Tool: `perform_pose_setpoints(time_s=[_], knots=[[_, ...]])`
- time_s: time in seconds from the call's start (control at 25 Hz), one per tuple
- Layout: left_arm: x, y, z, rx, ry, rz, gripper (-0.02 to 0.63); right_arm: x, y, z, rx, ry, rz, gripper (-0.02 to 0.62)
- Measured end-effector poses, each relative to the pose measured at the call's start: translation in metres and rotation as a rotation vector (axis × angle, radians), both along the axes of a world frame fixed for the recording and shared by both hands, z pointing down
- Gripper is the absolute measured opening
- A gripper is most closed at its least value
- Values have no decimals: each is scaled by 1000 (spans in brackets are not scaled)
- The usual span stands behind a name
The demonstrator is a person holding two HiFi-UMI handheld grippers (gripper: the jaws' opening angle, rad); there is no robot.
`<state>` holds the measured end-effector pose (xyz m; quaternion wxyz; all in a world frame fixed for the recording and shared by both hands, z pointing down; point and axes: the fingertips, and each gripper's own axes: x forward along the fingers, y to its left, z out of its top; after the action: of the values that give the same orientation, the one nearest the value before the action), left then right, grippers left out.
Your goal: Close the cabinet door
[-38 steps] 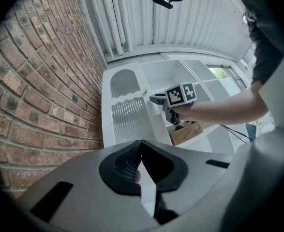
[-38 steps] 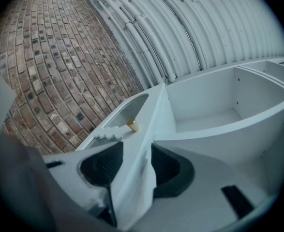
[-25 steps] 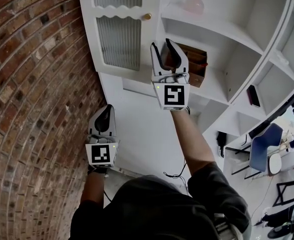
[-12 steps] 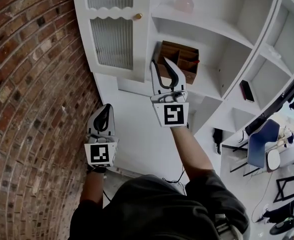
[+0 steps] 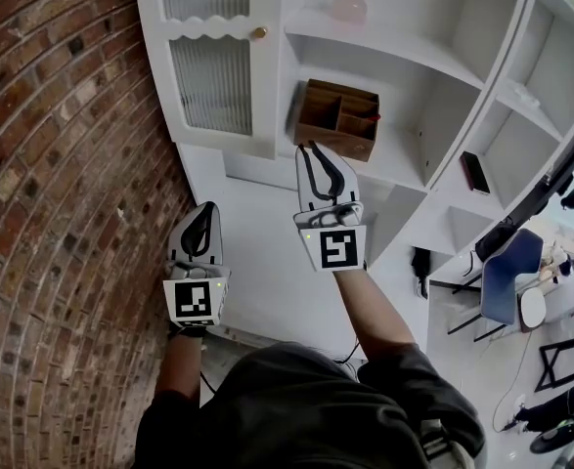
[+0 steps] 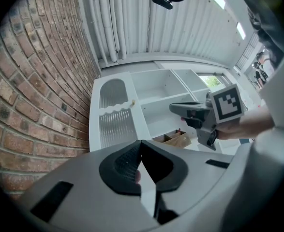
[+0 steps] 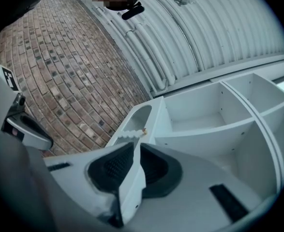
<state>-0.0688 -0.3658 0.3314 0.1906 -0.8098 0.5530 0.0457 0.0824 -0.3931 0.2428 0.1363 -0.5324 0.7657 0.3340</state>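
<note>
Head view: cabinet door (image 5: 213, 76) lies up-left of the nearer right gripper (image 5: 316, 149), jaws closing empty; left gripper (image 5: 206, 211) clenched, empty.

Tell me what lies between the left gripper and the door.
Nothing; the head view shows only bare white cabinet between the left gripper and the door.

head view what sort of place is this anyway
Probably an office or studio room: a white shelf cabinet stands against a brick wall, with a blue desk chair off to the right.
</note>
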Motion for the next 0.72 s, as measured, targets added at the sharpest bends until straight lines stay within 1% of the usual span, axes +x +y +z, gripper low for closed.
perform_pose_setpoints(time_s=[0.24,0.72], knots=[[2,3,-7,18,-6,1,2,1,10,10,-17,-5,-10,2],[0,4,-17,40,-6,-6,2,3,21,26,-48,-5,-28,-2]])
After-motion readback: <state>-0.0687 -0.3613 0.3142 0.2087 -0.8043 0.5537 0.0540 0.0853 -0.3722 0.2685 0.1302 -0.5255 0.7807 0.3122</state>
